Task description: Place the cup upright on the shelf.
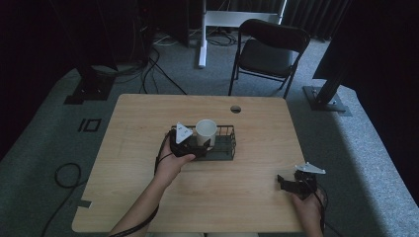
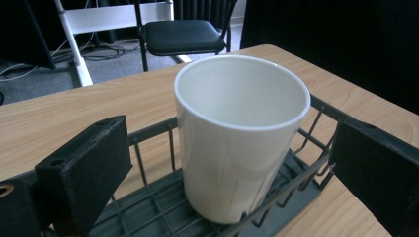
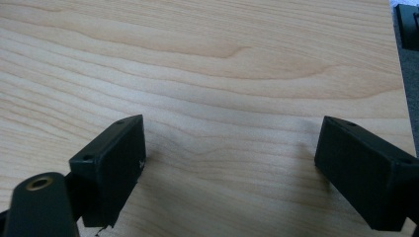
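A black folding chair (image 1: 269, 52) stands at the upper middle of the high view, just beyond the table's far edge; left of it, at the top centre, a white stand (image 1: 202, 34) rises from the grey carpet (image 1: 44, 143) — loose black cables (image 1: 153, 69) trail across the floor toward the upper left; a dark post with a flat foot plate (image 1: 326, 96) sits at the right; a cable loop (image 1: 66, 175) lies at the lower left.
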The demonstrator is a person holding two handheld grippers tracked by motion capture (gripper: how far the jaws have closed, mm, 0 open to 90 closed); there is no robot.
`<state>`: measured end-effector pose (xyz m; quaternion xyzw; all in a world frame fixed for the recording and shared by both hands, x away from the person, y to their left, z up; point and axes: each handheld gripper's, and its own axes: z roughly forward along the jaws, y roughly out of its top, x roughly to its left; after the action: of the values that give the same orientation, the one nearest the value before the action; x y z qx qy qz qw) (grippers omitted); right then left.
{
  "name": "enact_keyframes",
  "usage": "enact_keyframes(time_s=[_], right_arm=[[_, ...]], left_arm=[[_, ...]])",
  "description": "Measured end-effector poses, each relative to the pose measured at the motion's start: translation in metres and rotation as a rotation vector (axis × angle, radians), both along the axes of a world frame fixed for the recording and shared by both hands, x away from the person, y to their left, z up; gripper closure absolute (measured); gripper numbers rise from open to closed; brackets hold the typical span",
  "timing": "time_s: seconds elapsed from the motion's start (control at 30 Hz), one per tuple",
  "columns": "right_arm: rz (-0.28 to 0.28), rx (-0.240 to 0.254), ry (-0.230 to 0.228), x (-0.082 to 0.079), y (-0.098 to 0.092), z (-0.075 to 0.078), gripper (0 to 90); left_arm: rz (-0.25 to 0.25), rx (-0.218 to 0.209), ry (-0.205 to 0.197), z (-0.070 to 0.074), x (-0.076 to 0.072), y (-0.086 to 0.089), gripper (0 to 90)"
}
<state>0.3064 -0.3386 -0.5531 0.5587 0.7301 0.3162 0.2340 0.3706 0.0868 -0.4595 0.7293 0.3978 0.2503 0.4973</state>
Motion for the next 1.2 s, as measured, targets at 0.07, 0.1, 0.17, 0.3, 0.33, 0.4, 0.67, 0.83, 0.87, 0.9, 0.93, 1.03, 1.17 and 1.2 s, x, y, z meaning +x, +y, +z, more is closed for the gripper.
enact_keyframes(time_s=[0.07,0.1,0.17,0.3,0.33,0.4,0.67,0.83,0.87,0.9,0.93,1.03,1.17,1.2], right_arm=[[0.001,-0.001,0.0,0.0,0.0,0.0,11.7],[0.001,-0.001,0.0,0.0,0.0,0.0,11.7],[0.001,-0.001,0.0,0.0,0.0,0.0,11.7],[0.001,-0.001,0.0,0.0,0.0,0.0,11.7],[0.002,-0.002,0.0,0.0,0.0,0.0,11.7],[0.002,-0.002,0.0,0.0,0.0,0.0,11.7],[0.002,-0.002,0.0,0.0,0.0,0.0,11.7],[0.002,-0.002,0.0,0.0,0.0,0.0,11.7],[0.002,-0.002,0.0,0.0,0.0,0.0,11.7],[0.002,-0.002,0.0,0.0,0.0,0.0,11.7],[0.002,-0.002,0.0,0.0,0.0,0.0,11.7],[0.002,-0.002,0.0,0.0,0.0,0.0,11.7],[0.002,-0.002,0.0,0.0,0.0,0.0,11.7],[0.002,-0.002,0.0,0.0,0.0,0.0,11.7]], left_arm=[[0.0,-0.001,-0.002,0.001,-0.003,0.004,3.1],[-0.001,0.0,-0.005,0.001,-0.005,0.006,3.1],[-0.005,0.002,-0.007,0.002,-0.009,0.01,3.1],[-0.004,0.008,-0.011,0.0,-0.016,0.019,3.1],[-0.006,0.012,-0.011,0.0,-0.017,0.021,3.1],[-0.006,0.019,-0.013,-0.002,-0.021,0.025,3.1],[-0.006,0.008,-0.023,-0.007,-0.035,0.041,3.1],[-0.005,0.004,-0.034,-0.006,-0.043,0.049,3.1],[-0.003,0.003,-0.035,-0.007,-0.045,0.051,3.1],[0.0,0.003,-0.036,-0.007,-0.047,0.053,3.1],[-0.001,0.0,-0.033,-0.008,-0.048,0.055,3.1],[0.012,-0.002,-0.033,-0.01,-0.052,0.061,3.1],[0.022,-0.006,-0.04,-0.012,-0.059,0.069,3.1],[0.026,-0.011,-0.036,-0.012,-0.06,0.071,3.1]])
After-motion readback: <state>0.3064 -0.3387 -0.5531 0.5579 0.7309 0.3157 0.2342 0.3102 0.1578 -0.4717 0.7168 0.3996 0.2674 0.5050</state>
